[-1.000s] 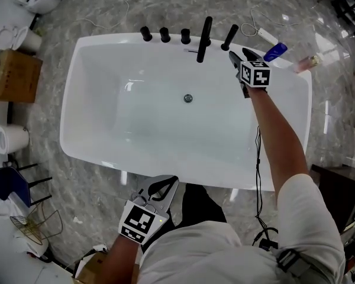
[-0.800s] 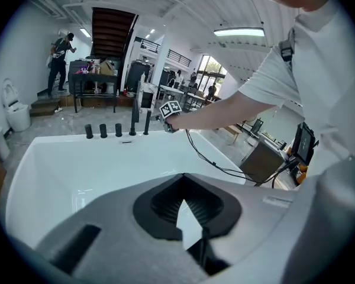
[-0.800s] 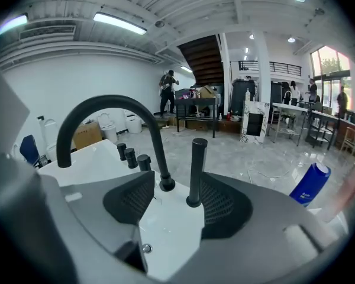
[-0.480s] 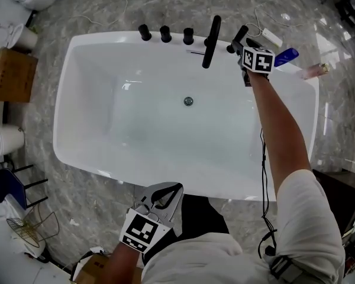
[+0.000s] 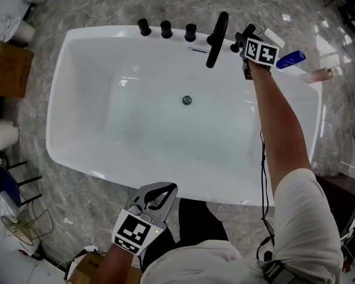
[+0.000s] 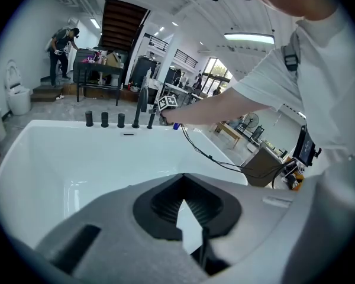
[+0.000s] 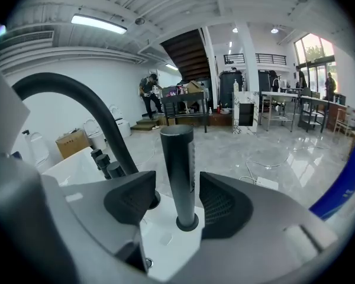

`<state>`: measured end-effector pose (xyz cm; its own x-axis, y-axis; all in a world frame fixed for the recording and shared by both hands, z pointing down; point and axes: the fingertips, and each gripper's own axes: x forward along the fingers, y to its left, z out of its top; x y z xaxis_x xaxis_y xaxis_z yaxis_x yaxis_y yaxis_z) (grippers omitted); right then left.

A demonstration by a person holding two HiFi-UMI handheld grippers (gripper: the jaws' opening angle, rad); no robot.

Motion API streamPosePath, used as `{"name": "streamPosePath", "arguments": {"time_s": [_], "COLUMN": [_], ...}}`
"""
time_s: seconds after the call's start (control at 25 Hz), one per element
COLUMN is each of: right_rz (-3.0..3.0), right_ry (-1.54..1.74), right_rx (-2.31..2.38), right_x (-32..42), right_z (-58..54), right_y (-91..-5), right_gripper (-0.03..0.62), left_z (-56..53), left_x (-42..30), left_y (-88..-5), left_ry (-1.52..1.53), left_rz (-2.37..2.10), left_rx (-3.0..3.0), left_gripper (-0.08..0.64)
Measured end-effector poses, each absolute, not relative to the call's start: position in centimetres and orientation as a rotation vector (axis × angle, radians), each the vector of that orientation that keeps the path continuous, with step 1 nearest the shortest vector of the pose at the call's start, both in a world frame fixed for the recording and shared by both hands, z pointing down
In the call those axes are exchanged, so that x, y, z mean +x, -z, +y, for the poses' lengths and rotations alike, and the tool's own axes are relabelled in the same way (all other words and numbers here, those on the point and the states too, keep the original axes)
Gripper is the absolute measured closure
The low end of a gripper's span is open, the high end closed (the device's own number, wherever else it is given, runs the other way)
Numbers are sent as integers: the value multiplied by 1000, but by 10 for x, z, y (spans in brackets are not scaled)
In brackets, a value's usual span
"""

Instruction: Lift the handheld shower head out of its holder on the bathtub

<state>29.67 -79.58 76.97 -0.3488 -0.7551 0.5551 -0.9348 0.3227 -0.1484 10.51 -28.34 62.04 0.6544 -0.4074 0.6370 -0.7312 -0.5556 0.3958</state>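
Observation:
The handheld shower head (image 5: 236, 42) is a black cylinder that stands upright in its holder on the far rim of the white bathtub (image 5: 83, 70). In the right gripper view the shower head (image 7: 180, 164) rises between my two dark pads, with a gap on each side. My right gripper (image 5: 242, 40) (image 7: 178, 201) is open around it and its jaws are closing. My left gripper (image 5: 161, 191) (image 6: 183, 185) hovers at the tub's near rim, shut and with nothing in it.
A black curved spout (image 5: 217, 32) (image 7: 86, 105) and three black knobs (image 5: 165, 28) line the rim left of the shower head. A blue bottle (image 5: 291, 58) and a pink one (image 5: 318, 74) lie at the right corner. A black cable (image 5: 261, 158) hangs along my right arm.
My right gripper has travelled from over the tub to the far rim and now brackets the shower head. The left gripper has sunk a little near the tub's front.

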Motion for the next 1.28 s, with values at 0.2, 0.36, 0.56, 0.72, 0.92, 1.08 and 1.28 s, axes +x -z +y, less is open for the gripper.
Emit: {"name": "streamPosePath", "arguments": {"time_s": [0.2, 0.36, 0.56, 0.72, 0.92, 1.08, 1.28], "right_rz": [-2177, -2164, -2177, -2190, -2210, -2216, -2244], "right_ry": [-617, -600, -571, -515, -457, -437, -382], "right_rx": [1525, 1527, 1534, 1506, 1481, 1506, 1489], "right_x": [296, 299, 303, 297, 291, 296, 289], "right_z": [-810, -808, -800, -792, -782, -773, -760], "right_y": [-767, -766, -758, -744, -722, -698, -664], "right_gripper": [438, 449, 449, 449, 450, 451, 450], "left_z": [-277, -281, -284, -283, -278, -267, -257], "left_x": [98, 87, 84, 87, 91, 92, 87], "left_y": [-630, -631, -625, -617, -604, -592, -572], "left_ry": [-662, -646, -639, -628, -620, -623, -600], "left_rz": [-888, -915, -933, -930, -927, -910, -926], "left_rx": [2203, 2190, 2202, 2220, 2239, 2267, 2281], "left_gripper": [554, 554, 554, 554, 553, 553, 554]}}
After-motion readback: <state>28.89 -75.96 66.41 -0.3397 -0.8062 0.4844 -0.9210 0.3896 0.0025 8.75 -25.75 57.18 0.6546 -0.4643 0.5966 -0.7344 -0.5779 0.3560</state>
